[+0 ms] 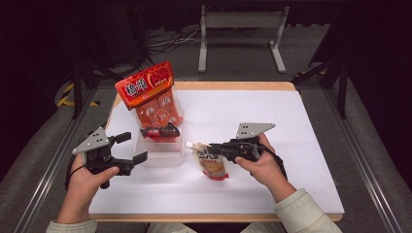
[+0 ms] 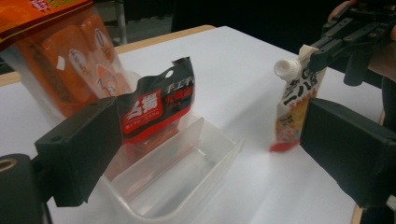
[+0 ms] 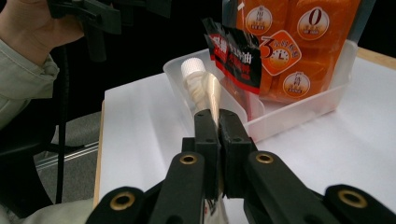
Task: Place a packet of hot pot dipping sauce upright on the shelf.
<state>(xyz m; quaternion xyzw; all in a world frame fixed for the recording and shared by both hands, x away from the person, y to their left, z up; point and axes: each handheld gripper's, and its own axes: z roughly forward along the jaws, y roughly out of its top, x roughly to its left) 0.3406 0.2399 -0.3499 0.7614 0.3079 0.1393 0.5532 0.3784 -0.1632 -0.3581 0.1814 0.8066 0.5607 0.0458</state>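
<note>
The white table point(image 1: 301, 145) carries 1 clear plastic bin point(image 1: 163, 154), left of centre. In the bin, toward 12 o'clock, stands 1 tall orange snack bag point(image 1: 150, 97), tilted; at its foot, 1 small black-and-red packet point(image 1: 160, 131) stands upright in the same bin.

Left gripper point(image 1: 130, 148): held at 9 o'clock of the bin, jaws spread wide, gripping nothing. In the left gripper view, its 2 black jaws frame the bin point(image 2: 187, 172) and the black-and-red packet point(image 2: 159, 109).

Right gripper point(image 1: 217, 146): at 3 o'clock of the bin, jaws pressed together on the neck of 1 spouted pouch point(image 1: 212, 162), just below the white cap. The pouch is just beside the bin, apart from it; whether its lower edge touches the table cannot be told. In the right gripper view, the cap point(image 3: 191, 69) points toward the bin wall point(image 3: 299, 116).
</note>
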